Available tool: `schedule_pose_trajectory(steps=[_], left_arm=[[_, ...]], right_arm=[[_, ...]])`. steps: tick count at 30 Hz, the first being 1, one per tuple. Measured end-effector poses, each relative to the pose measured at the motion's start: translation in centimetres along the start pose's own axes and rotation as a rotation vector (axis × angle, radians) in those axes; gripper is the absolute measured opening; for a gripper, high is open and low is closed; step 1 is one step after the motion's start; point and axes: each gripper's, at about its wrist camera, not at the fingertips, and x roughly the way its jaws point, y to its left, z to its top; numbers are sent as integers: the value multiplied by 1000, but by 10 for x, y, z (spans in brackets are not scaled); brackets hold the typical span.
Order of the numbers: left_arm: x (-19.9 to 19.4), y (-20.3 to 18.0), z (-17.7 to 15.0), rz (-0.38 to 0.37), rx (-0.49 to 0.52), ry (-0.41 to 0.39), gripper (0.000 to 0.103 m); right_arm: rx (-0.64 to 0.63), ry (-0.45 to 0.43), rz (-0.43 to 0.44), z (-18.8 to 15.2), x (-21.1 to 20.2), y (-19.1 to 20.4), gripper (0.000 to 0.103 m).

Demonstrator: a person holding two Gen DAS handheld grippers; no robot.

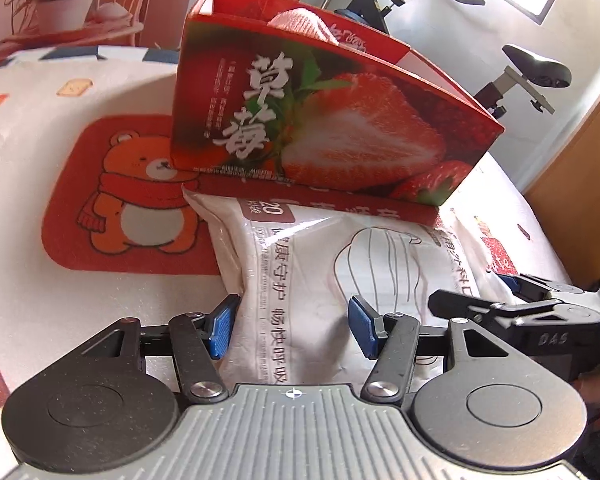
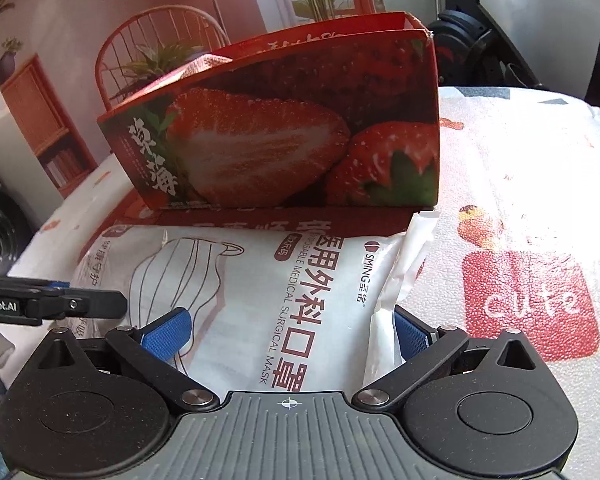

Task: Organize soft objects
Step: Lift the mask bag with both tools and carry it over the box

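**Asker:** What is in front of the cameras, and where is the thing being handled?

**Describer:** A white plastic pack of surgical masks (image 1: 324, 280) lies flat on a patterned tablecloth (image 1: 28, 208), filling the lower middle of both wrist views. Its far edge sits under or against the base of a red strawberry-print box (image 1: 332, 120), which stands open-topped in the upper middle. Something pink and knitted (image 1: 304, 24) pokes from the box's top.

**Asker:** What are the tools doing?

**Describer:** The left gripper (image 1: 294, 326) has its blue pads about half apart, astride the pack's near end; the left pad (image 1: 220, 330) lies against the pack's edge, the right pad rests on its surface. It looks like a pinch forming, but I cannot tell if the pads truly press. The right gripper (image 2: 288, 334) stands wider, one pad on the pack's face, the other beside its crimped right edge (image 2: 404, 280). Whether it clamps, I cannot tell.

**Asker:** How should the step go well?

**Describer:** Likely the pack belongs in the box. Both grips should bunch the slippery film firmly, lift evenly, clear the box's front wall, then lower inside without tipping the light carton.
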Motion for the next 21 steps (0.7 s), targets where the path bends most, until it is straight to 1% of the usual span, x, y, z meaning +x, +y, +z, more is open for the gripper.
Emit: schedule_pose_trajectory(steps=[2, 4, 8, 12, 14, 18, 21], left_arm=[[-7, -2, 2, -6, 3, -29, 60], [-17, -3, 5, -22, 6, -68, 60], [-42, -8, 21, -52, 41, -160, 60], [-62, -16, 46, -73, 85, -249, 61], [-66, -19, 64, -80, 101, -281, 61], [-59, -25, 105, -94, 125, -326, 61], [-47, -35, 135, -85, 155, -360, 61]], right_arm=[[29, -22, 18, 1, -6, -3, 97], [32, -64, 27, 5, -17, -3, 95], [-8, -160, 46, 26, -42, 3, 95], [-102, -261, 43, 64, -66, 15, 95], [-145, -287, 26, 87, -70, 18, 95], [-201, -333, -18, 133, -70, 17, 95], [-226, -371, -56, 160, -62, 14, 95]])
